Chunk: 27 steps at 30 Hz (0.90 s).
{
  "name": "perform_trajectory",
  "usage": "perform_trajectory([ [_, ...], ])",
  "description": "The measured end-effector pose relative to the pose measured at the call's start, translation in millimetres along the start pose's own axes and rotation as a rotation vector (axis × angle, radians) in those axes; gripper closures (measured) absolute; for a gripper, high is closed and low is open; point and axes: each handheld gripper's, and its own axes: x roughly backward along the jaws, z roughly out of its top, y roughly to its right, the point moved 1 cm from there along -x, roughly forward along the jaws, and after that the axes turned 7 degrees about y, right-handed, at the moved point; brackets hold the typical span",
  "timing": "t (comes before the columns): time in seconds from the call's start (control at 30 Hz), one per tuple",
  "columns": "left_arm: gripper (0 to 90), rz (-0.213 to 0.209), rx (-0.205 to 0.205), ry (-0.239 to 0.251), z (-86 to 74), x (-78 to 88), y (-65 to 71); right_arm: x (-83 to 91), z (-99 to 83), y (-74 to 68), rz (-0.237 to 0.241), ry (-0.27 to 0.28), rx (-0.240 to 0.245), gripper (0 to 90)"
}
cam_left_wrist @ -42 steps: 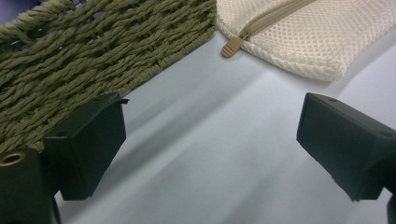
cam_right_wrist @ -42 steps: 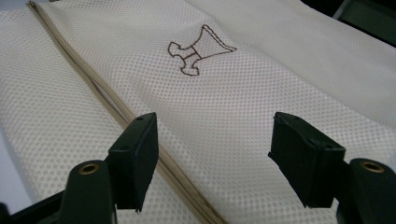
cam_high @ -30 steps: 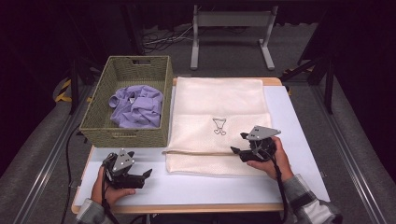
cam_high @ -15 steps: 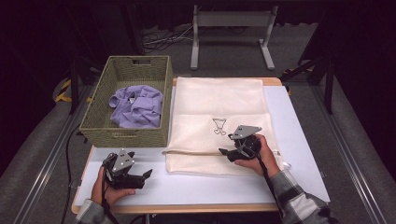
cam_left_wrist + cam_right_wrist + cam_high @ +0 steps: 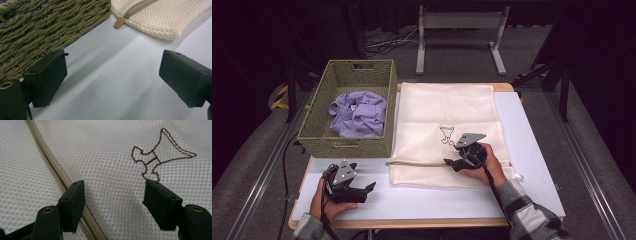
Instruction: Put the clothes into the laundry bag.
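Resting low on the cream mesh laundry bag (image 5: 447, 115), my right gripper (image 5: 113, 202) has its jaws parted with nothing pinched between them; its left jaw sits right at the tan zipper (image 5: 53, 171) that runs across the bag, and the mesh shows bare in the gap. Just past its other jaw I see a small brown stitched emblem (image 5: 160, 155), a line drawing rather than letters, and I can read no word or brand name on it. From the high view my right gripper (image 5: 451, 162) lies on the near half of the bag, close below that emblem (image 5: 447, 135), with the zipper (image 5: 417, 163) stretching away toward the bag's left edge.

My left gripper (image 5: 112, 82) hangs over the bare white tabletop (image 5: 112, 75), jaws wide apart and empty. Ahead of it are the side of the olive woven basket (image 5: 37, 27) and the corner of the bag (image 5: 160, 20), where the tan zipper pull (image 5: 119, 22) lies at the end of the zip. In the high view my left gripper (image 5: 368, 189) lies near the table's front edge, just before the basket (image 5: 312, 135), which holds a crumpled lilac garment (image 5: 359, 112). I can make out no writing on the basket or the garment.
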Motion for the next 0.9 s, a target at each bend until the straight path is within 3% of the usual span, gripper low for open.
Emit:
perform_trajectory([
  [0.13, 8.5, 0.000, -0.001, -0.003, 0.0, -0.7, 0.9, -0.5, 0.4, -1.3, 0.021, 0.000, 0.005, 33.8],
  [0.43, 8.5, -0.003, -0.008, -0.012, 0.0, -2.3, 1.4, -7.1, -1.2, 3.1, -0.003, -0.028, -0.014, 38.6],
  [0.63, 8.5, -0.002, -0.002, -0.013, -0.4, -3.1, 1.5, -8.4, 1.3, 2.2, -0.060, -0.024, 0.001, 41.5],
  [0.73, 8.5, -0.004, -0.009, -0.014, -0.2, -3.0, 1.4, -7.5, 1.1, 2.1, -0.045, -0.019, -0.005, 44.1],
  [0.9, 8.5, -0.006, -0.008, -0.014, 0.0, -3.2, 1.7, -6.0, 0.7, 1.8, 0.001, -0.015, -0.016, 40.5],
])
